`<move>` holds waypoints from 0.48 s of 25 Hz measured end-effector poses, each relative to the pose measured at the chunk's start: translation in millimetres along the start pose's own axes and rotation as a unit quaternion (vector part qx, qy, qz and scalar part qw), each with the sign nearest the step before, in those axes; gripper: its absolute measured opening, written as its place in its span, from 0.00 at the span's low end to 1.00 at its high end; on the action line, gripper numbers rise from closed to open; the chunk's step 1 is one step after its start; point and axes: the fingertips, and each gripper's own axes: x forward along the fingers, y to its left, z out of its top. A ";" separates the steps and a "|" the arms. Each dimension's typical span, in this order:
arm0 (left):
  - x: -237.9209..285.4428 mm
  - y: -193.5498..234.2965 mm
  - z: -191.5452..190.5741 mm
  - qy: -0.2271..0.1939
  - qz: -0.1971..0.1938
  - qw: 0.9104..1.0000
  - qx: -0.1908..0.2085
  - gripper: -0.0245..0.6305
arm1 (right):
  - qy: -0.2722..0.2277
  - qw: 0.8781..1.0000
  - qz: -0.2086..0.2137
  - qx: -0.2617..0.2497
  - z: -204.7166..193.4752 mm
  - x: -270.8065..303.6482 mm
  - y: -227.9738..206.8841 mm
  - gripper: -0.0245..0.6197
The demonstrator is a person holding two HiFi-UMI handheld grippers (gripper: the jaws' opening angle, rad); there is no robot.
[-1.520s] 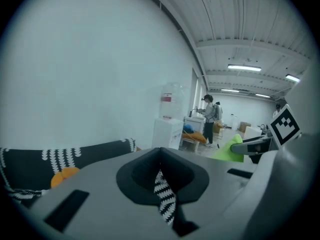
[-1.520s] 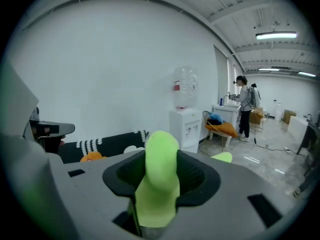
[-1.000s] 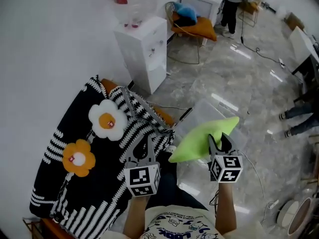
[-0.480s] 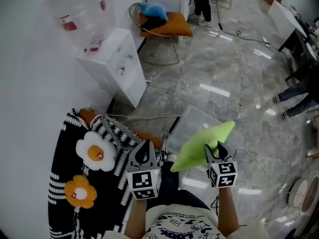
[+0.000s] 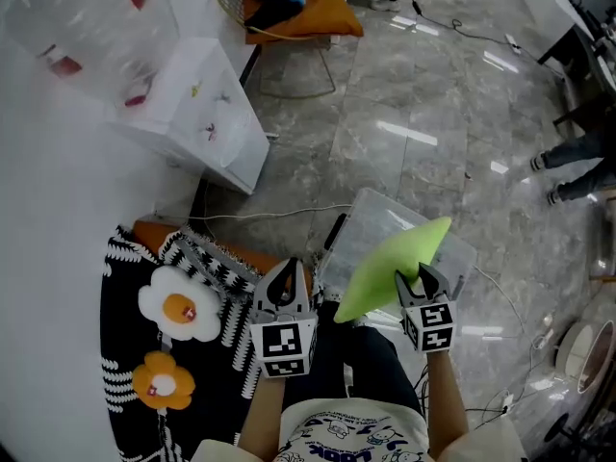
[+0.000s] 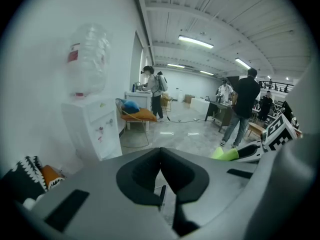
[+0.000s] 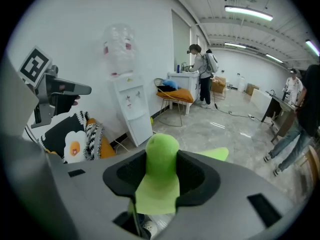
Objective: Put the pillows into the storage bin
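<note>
Head view shows the right gripper holding one corner of the green pillow. The pillow hangs over the near rim of the clear storage bin, at about 1 o'clock from the person's body, and it is not yet inside. In the right gripper view the jaws stand partly apart, with the green fabric squeezed between the pads. The left gripper, at 11 o'clock, has its jaws together with nothing between them. It is above the edge of the black-and-white flower pillow. I think the main risk comes from the corner grip. The soft pillow droops toward 8 o'clock, so if it is let go too early it could land across the rim or slip to the floor between the bin and the knees. The bin looks light and the floor is glossy, so a push from the pillow may move it. A cable lies on the floor at the bin's 10 o'clock side. Beyond the bin, from 12 to 2 o'clock, the floor gives open room. The water dispenser at 11 o'clock stands well apart.
</note>
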 end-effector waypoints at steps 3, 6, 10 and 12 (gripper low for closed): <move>19.9 7.2 -18.3 0.019 0.003 1.000 -0.015 0.06 | 0.020 1.000 0.015 -0.013 -8.4 27.1 -1.4 0.34; 34.3 15.6 -39.9 0.037 0.012 0.999 -0.033 0.06 | 0.045 0.998 0.033 -0.035 -21.8 55.9 -2.2 0.34; 47.1 24.6 -74.8 0.067 0.033 0.996 -0.051 0.06 | 0.079 0.994 0.059 -0.056 -47.2 95.7 -3.6 0.34; 57.1 29.8 -91.1 0.075 0.041 0.995 -0.058 0.06 | 0.090 0.991 0.067 -0.068 -60.2 122.4 -5.8 0.34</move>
